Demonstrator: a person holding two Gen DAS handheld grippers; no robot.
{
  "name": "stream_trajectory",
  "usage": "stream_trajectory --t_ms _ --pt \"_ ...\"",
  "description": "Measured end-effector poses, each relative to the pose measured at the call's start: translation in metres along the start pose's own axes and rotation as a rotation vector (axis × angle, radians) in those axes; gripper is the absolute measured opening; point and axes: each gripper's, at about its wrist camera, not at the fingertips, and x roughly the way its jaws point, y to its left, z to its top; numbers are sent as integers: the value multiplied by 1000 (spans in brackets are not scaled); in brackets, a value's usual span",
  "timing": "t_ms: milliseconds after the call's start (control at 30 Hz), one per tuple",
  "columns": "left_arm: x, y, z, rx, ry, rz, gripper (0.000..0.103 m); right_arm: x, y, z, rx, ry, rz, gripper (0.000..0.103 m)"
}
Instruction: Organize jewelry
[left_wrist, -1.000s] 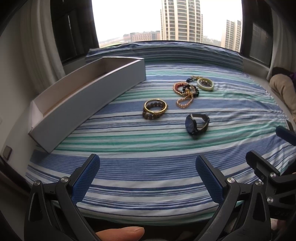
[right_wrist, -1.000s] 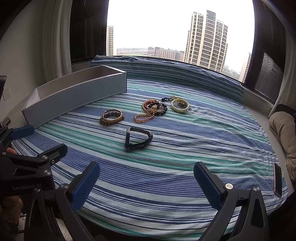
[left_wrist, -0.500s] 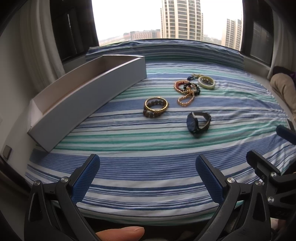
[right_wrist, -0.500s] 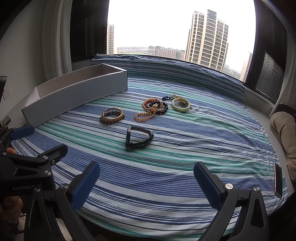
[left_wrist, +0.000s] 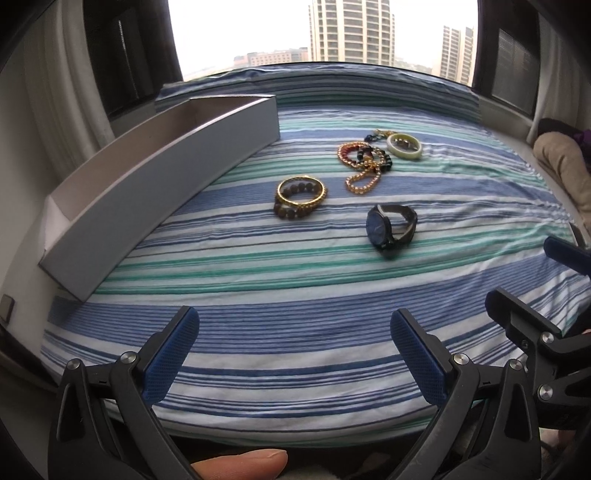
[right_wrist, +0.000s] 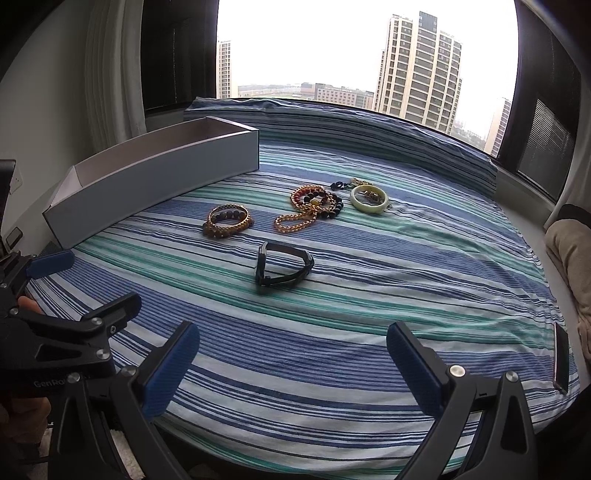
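Note:
On the striped sheet lie a dark watch (left_wrist: 392, 229) (right_wrist: 281, 266), a gold-and-bead bracelet pair (left_wrist: 300, 197) (right_wrist: 227, 220), a heap of beaded and chain bracelets (left_wrist: 362, 164) (right_wrist: 312, 206) and a pale green bangle (left_wrist: 403, 146) (right_wrist: 369, 198). A long open white box (left_wrist: 159, 192) (right_wrist: 155, 181) lies to their left. My left gripper (left_wrist: 293, 352) is open and empty near the front edge. My right gripper (right_wrist: 291, 362) is open and empty, also short of the jewelry.
The bed (left_wrist: 295, 295) runs to a window sill at the back. A beige cushion (right_wrist: 570, 254) lies at the right edge. A dark phone (right_wrist: 561, 363) rests at the bed's right front. Curtains hang at the left.
Both grippers have crept slightly forward, so the jewelry sits a little closer in view. Nothing on the bed has moved.

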Motion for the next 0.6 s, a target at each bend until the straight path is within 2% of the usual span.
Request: stream_trajectory --t_ms 200,367,600 --pt "11 0 0 -6 42 -34 103 9 -4 0 13 28 17 103" --pt "25 -1 1 26 95 -26 103 19 -9 0 35 54 32 103" --pt "47 15 7 12 176 -21 103 37 -20 3 69 103 53 103"
